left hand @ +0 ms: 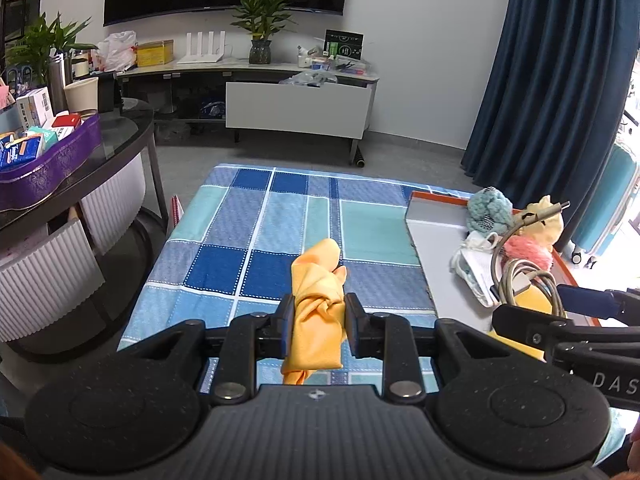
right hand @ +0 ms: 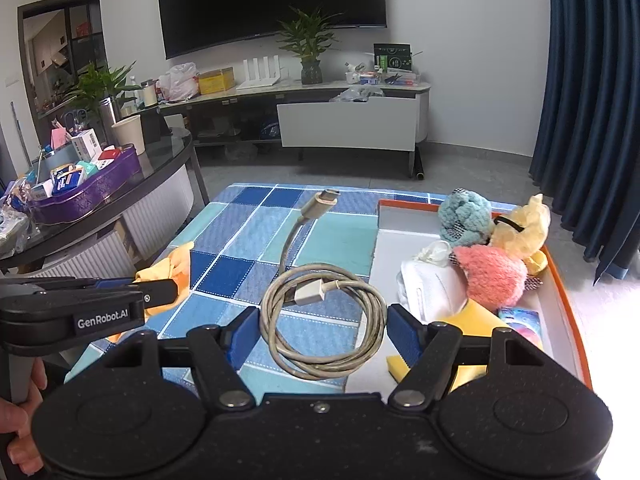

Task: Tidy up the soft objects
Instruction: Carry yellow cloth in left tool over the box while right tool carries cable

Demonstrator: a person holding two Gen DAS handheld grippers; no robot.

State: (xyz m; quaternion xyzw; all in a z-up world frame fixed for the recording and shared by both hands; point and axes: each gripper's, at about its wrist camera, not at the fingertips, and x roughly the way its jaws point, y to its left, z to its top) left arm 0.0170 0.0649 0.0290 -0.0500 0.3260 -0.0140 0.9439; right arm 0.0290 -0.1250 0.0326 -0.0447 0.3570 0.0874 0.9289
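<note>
My left gripper [left hand: 316, 314] is shut on a knotted orange cloth [left hand: 318, 280] and holds it above the blue checked tablecloth [left hand: 248, 216]. The cloth also shows in the right wrist view [right hand: 176, 264]. My right gripper [right hand: 322, 328] is shut on a coiled grey USB cable [right hand: 320, 312], held between its blue pads [right hand: 402, 330] near the left edge of the orange-rimmed tray [right hand: 560, 280]. The tray holds a teal plush [right hand: 464, 216], a pink plush [right hand: 490, 276], a pale yellow plush [right hand: 520, 224], a white mask [right hand: 428, 286] and a yellow sponge [right hand: 476, 320].
A round dark glass table [left hand: 120, 136] with a purple box of packets [left hand: 48, 160] stands at the left. A TV stand [left hand: 296, 108] with a plant and clutter lines the far wall. A blue curtain [left hand: 552, 80] hangs at the right.
</note>
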